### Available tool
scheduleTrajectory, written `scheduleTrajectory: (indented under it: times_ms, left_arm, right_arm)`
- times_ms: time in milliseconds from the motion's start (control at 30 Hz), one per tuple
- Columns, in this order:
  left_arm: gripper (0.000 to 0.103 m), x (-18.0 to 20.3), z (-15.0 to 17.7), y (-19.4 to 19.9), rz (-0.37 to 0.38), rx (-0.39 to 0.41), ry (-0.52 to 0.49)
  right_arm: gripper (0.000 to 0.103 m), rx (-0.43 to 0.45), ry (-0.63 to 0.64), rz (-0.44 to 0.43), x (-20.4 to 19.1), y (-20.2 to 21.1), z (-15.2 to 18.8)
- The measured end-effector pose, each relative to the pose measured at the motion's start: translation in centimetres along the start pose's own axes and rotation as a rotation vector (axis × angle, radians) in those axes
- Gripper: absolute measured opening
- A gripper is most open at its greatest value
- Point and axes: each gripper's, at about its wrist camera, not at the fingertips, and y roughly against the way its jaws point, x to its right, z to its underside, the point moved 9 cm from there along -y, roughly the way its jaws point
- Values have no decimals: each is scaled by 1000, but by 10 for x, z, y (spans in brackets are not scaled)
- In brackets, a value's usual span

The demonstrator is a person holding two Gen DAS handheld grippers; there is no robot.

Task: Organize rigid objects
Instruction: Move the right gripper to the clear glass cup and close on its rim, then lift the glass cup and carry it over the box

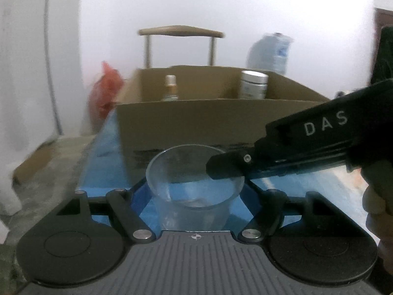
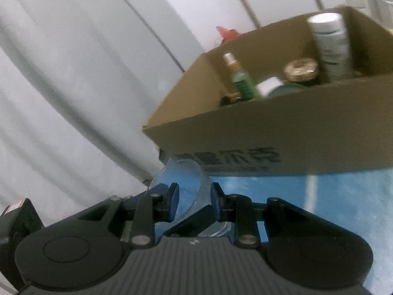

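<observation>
Cup (image 1: 194, 186): braced in left claw (image 1: 195, 196), rim pinched by right claw (image 2: 194, 200) | likely handover toward box (image 1: 208, 120) | table (image 2: 319, 209)

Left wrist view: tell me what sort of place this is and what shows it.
Probably a room in a home, not a lab. A wooden chair stands against a plain white wall, a big water jug sits nearby, and a cardboard box of household bottles rests on a blue-covered table.
</observation>
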Motion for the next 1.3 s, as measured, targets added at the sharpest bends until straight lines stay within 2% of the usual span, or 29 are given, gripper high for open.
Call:
scheduleTrajectory:
  times_ms: [200, 367, 500, 533, 567, 600, 667, 833, 1000, 1300]
  left_arm:
    - [76, 35, 8, 3, 79, 5, -63]
    - [78, 44, 14, 3, 76, 14, -136]
    - [78, 44, 18, -4, 76, -11, -164]
    - [78, 44, 20, -6, 78, -20, -168]
    - [78, 44, 22, -9, 77, -29, -176]
    - [78, 44, 24, -10, 77, -35, -184]
    - [79, 44, 26, -13, 79, -40, -204]
    - [79, 42, 31, -13, 104, -25, -261]
    - [79, 40, 33, -14, 139, -8, -257]
    - [79, 41, 35, -19, 158, 3, -255]
  right_arm:
    - [31, 72, -22, -1, 24, 37, 13]
    - [32, 128, -4, -61, 33, 49, 28]
    - [33, 152, 18, -115, 35, 49, 31]
    - [34, 150, 31, -127, 35, 50, 32]
    - [40, 145, 48, -138, 34, 51, 33]
    - [53, 142, 63, -140, 35, 53, 34]
    - [68, 138, 115, -131, 33, 54, 34]
    - [75, 75, 278, -112, 21, 46, 33]
    - [82, 13, 409, -109, 6, 29, 29]
    - [83, -61, 587, -76, -12, -6, 26]
